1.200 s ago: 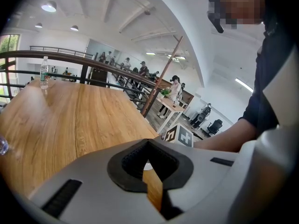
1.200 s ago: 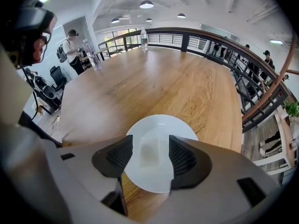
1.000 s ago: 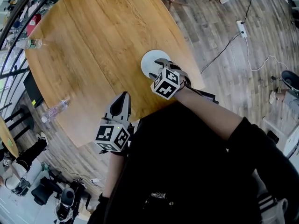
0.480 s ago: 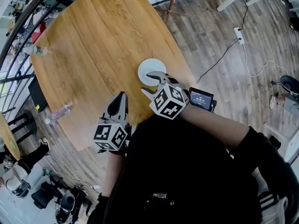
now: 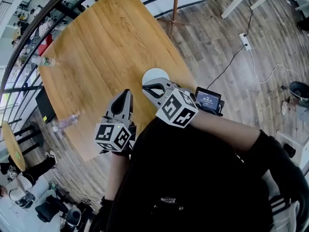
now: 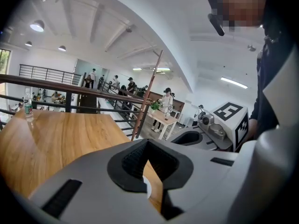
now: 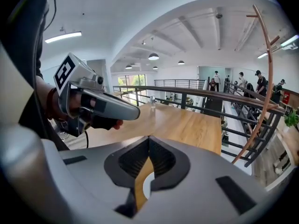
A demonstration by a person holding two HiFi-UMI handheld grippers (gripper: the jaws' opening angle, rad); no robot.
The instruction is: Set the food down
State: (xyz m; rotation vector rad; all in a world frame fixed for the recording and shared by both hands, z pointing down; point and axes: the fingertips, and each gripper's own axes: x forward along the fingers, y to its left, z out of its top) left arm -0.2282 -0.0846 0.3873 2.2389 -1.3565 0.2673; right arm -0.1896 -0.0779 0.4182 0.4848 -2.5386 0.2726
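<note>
A white plate (image 5: pixel 154 74) lies near the front edge of the round wooden table (image 5: pixel 106 42); its visible part looks bare, and I see no food. My right gripper (image 5: pixel 147 89) hangs just above the plate's near rim. Its jaws have just been closing, and they now meet with nothing between them, tips together in the right gripper view (image 7: pixel 149 140). My left gripper (image 5: pixel 126 93) hovers to the left of the plate, shut and empty (image 6: pixel 147 142). A sliver of the plate (image 7: pixel 147 186) shows below the right jaws.
Two clear plastic bottles are on the table, one standing at the far left (image 5: pixel 46 61) and one lying near the left edge (image 5: pixel 66 122). A small screen device (image 5: pixel 208 99) sits by my right forearm. A pole (image 5: pixel 175 4) and a floor cable (image 5: pixel 245 41) lie beyond the table.
The right gripper has lifted up off the plate and its open jaws have come together empty. The left gripper has also risen a little.
</note>
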